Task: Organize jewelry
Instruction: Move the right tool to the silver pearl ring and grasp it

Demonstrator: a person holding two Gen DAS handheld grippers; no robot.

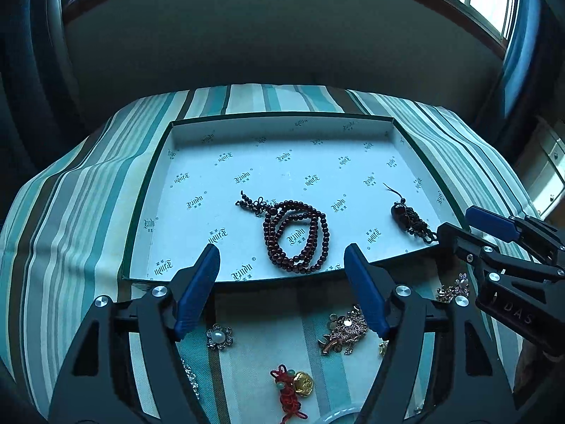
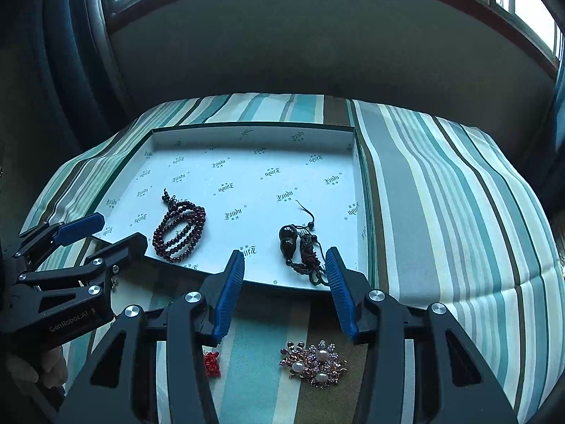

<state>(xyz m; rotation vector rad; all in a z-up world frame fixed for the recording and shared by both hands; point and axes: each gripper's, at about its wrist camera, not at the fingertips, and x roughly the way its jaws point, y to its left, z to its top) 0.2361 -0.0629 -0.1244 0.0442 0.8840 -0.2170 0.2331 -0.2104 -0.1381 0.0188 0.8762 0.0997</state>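
Both grippers hang released above the near edge of the shallow white cardboard box (image 1: 197,176) on the striped teal cloth (image 2: 441,194). Left gripper (image 1: 281,265) has its blue pads wide apart with nothing between them, and so does the right gripper (image 2: 284,268).

Inside the box, the coiled dark red bead necklace (image 1: 296,235) lies near the middle of the near side. To its right, close to the near right corner, lies the dark bead charm with a knotted cord (image 2: 300,251).

On the cloth, nearer than the box, rest the round pearl flower brooch (image 1: 219,337), the gold rhinestone fish brooch (image 1: 344,330), the red knotted tassel with a gold coin (image 1: 293,388) and the pink pearl cluster brooch (image 2: 316,365).
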